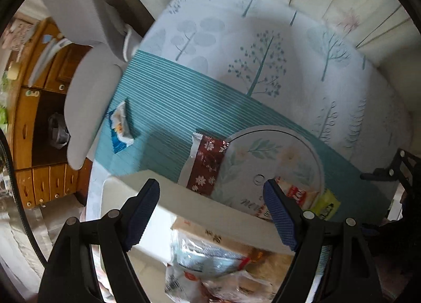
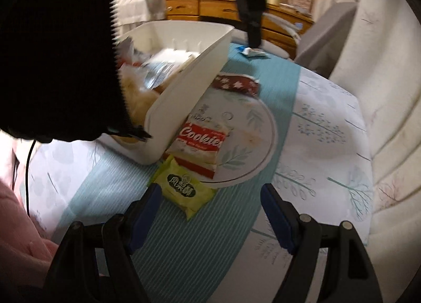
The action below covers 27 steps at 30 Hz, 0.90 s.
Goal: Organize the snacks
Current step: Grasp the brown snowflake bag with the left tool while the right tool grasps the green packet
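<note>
- The left claw [image 1: 211,209] stands wide with nothing between its blue pads; it hangs above the near wall of the white bin [image 1: 200,197], apart from it.
- Beneath that claw, inside the bin, lies a blurred heap of snack packets [image 1: 208,268], clear and white wrappers with red marks; single items cannot be told apart.
- The right claw [image 2: 209,214] is also wide and holds nothing; it hovers over the teal striped runner [image 2: 210,237] on the tabletop.
- Just beyond its left pad, the yellow-green packet [image 2: 184,184] lies flat on the runner, its far corner touching the rim of the round plate [image 2: 260,129].
- On the plate rests the red-and-white Cookies packet [image 2: 201,145], its left edge against the outer wall of the bin, which sits partly over the plate.
- At the plate's far side, the dark red snowflake packet [image 2: 236,83] lies half on the plate and half on the runner, beside the bin's long wall.
- Farther off, near the tabletop's edge, a small blue-and-white packet [image 1: 119,125] lies alone on the runner, well apart from the others.
- The tree-print cloth [image 1: 263,47] covers the rest of the tabletop.
- Past it stand a grey chair [image 1: 86,103] and a wooden cabinet [image 1: 34,129].
</note>
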Motion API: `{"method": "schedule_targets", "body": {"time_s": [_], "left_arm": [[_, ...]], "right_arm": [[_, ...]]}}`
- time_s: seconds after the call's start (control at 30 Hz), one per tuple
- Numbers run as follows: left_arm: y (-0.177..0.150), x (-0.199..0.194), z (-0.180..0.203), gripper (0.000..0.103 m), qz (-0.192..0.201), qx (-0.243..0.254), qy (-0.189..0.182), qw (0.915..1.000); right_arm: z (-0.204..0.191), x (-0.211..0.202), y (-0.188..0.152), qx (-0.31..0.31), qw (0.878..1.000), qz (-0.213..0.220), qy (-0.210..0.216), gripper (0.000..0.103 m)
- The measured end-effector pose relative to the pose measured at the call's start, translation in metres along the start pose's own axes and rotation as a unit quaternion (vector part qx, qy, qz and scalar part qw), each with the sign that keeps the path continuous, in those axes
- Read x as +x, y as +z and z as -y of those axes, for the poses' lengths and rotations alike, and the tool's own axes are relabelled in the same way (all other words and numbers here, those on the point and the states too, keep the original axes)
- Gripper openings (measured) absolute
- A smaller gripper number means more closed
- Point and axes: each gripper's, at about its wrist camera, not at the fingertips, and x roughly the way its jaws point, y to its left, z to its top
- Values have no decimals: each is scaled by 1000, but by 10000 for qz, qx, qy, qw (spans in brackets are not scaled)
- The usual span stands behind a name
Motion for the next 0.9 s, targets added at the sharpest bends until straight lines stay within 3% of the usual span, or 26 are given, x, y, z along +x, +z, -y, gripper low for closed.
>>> {"method": "schedule_targets", "body": {"time_s": [0.27, 0.33, 0.5, 0.77, 0.9], "left_arm": [[29, 62, -1, 80, -798, 92, -10, 9968], [33, 73, -1, 80, -886, 124, -35, 9960], [37, 96, -5, 79, -1110, 61, 6, 9938], [40, 116, -7, 69, -1305, 30, -57, 9914], [33, 120, -10, 53, -1376, -17, -93, 9904]], "right_arm": [[-13, 31, -3, -509, 9984, -170, 168, 70], [-16, 39, -3, -705, 9971, -234, 163, 65], [-20, 45, -4, -838, 9952, -243, 451, 63], [-30, 52, -8, -987, 9923, -281, 690, 50], [-32, 51, -7, -963, 9919, -327, 760, 46]]}}
